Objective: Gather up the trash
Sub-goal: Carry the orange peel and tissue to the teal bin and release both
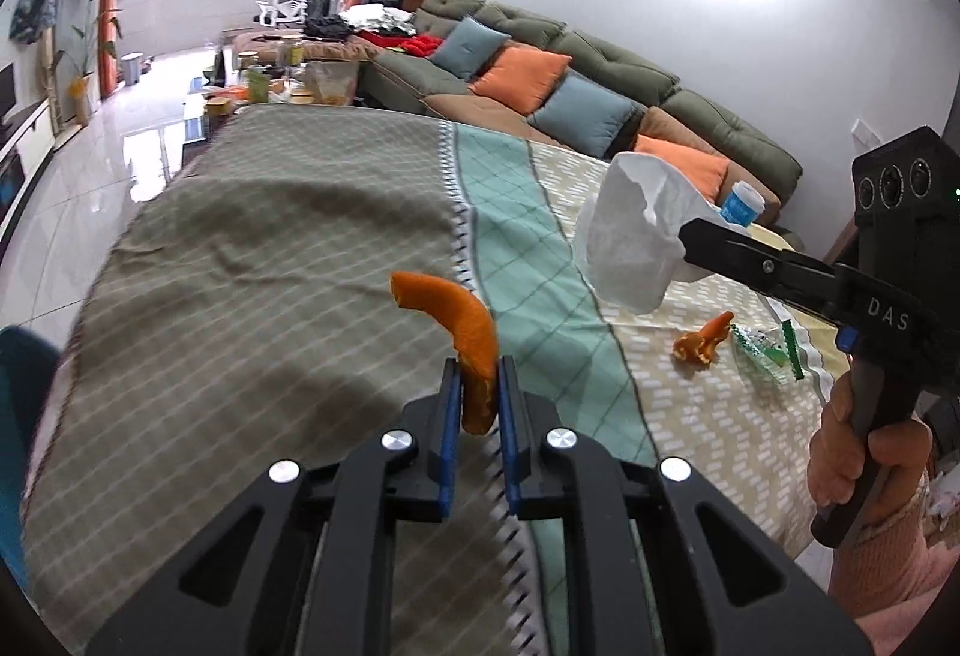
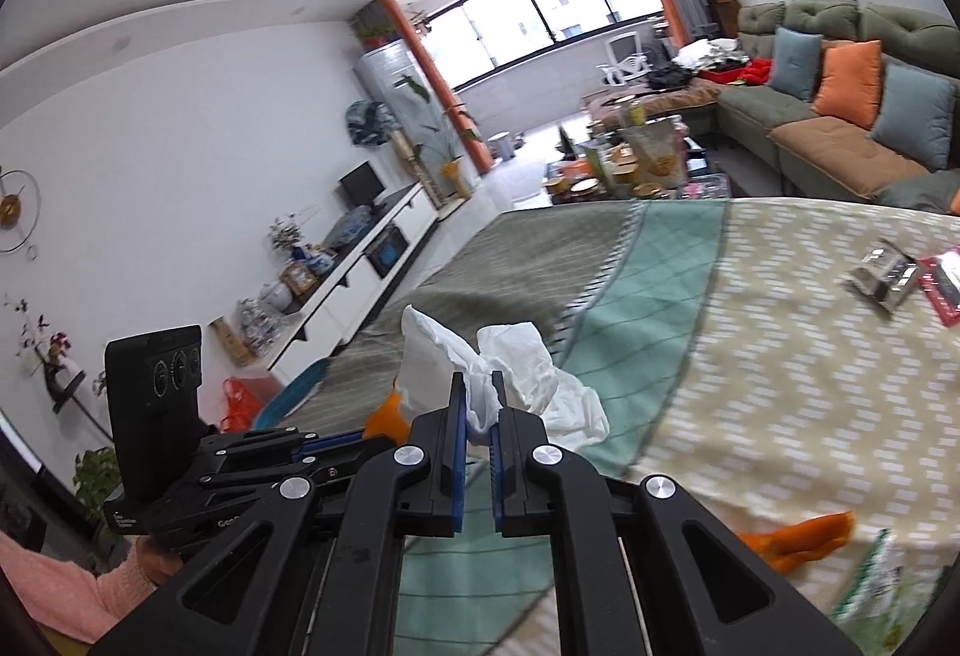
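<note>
My left gripper [image 1: 479,371] is shut on a curved strip of orange peel [image 1: 462,320], held above the table. My right gripper [image 2: 478,386] is shut on a crumpled white tissue [image 2: 510,374]; in the left wrist view it [image 1: 687,239] holds the tissue [image 1: 630,236] up to the right. Another piece of orange peel [image 1: 702,341] and a green and clear wrapper [image 1: 765,353] lie on the cloth; both show in the right wrist view, the peel [image 2: 798,539] and the wrapper [image 2: 870,578].
The table wears a patterned cloth [image 1: 270,248] in grey, teal and beige. A silver packet [image 2: 882,275] and a red packet [image 2: 945,284] lie at its far side. A blue-capped bottle [image 1: 744,203] stands behind the tissue. A sofa [image 1: 600,80] with cushions runs behind.
</note>
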A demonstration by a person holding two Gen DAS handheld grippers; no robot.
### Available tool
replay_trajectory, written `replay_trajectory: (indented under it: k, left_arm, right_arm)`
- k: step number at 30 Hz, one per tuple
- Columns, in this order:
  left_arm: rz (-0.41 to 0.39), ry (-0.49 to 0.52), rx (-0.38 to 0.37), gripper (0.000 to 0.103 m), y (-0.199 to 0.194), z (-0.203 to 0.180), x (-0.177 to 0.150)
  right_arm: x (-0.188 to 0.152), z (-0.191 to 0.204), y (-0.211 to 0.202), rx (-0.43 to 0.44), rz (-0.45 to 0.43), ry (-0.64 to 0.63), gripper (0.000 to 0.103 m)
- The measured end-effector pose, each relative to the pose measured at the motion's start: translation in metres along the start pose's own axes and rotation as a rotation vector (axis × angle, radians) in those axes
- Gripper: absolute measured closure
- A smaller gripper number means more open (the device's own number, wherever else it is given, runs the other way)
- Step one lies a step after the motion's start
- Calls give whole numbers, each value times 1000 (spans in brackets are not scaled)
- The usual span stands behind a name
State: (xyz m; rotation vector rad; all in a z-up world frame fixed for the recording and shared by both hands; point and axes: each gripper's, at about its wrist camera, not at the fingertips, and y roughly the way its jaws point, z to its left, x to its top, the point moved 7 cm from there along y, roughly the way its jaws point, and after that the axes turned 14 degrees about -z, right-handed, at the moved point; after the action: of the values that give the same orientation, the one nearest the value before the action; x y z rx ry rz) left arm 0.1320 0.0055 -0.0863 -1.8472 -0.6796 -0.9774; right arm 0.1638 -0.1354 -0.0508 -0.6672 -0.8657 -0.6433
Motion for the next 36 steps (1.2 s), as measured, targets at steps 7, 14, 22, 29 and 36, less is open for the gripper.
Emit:
replay_trajectory:
  k: [7,14,22,29,36]
  left_arm:
    - [-38,-16,54,90,-33,25,-1]
    - [-61,-38,102,90,-57,50,-3]
    - [-86,-58,142,90,-78,71,-2]
    - [-103,-73,181,90,-90,85,0]
    - [-123,-90,221,90,-104,102,1]
  right_arm:
    - [-12,30,16,73,36,-10,96]
    - [-22,53,33,122,70,-30,96]
    - [-30,76,49,165,98,-52,96]
    - [-34,91,62,198,117,-67,96]
    - [-39,111,76,241,138,-89,96]
